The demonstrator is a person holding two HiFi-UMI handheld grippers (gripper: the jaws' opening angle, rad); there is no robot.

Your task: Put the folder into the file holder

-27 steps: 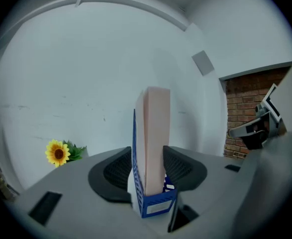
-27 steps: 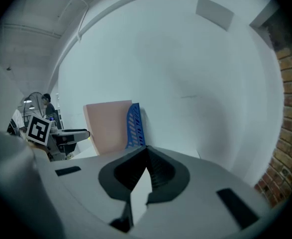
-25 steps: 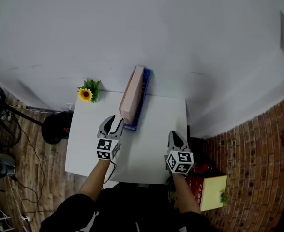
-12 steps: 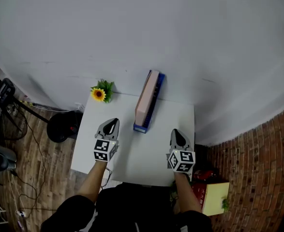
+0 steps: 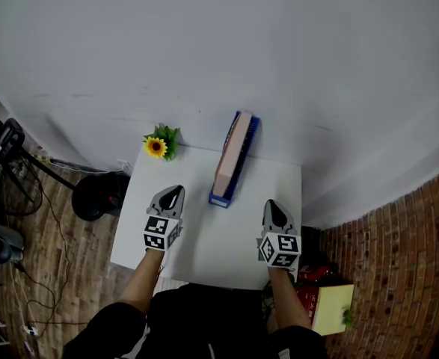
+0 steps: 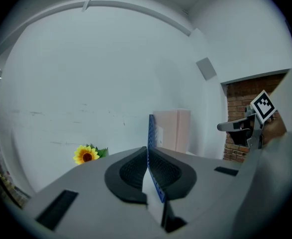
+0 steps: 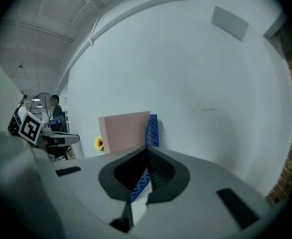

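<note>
Folder (image 5: pixel 229 152) seated in file holder (image 5: pixel 220 199); left tool (image 5: pixel 172 192) and right tool (image 5: pixel 272 206) pressed together, empty; stray nudge could topple holder.

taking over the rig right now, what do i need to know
Left gripper: shut, empty, over the near left of the table, apart from the holder.
Right gripper: shut, empty, over the near right.
Folder: pink, standing upright in the blue holder at the back of the table, to the right of the sunflower.
Done: the folder is in the holder and neither gripper holds anything.
Left: nothing obvious. At most, check that the folder sits fully down in the holder.
</note>
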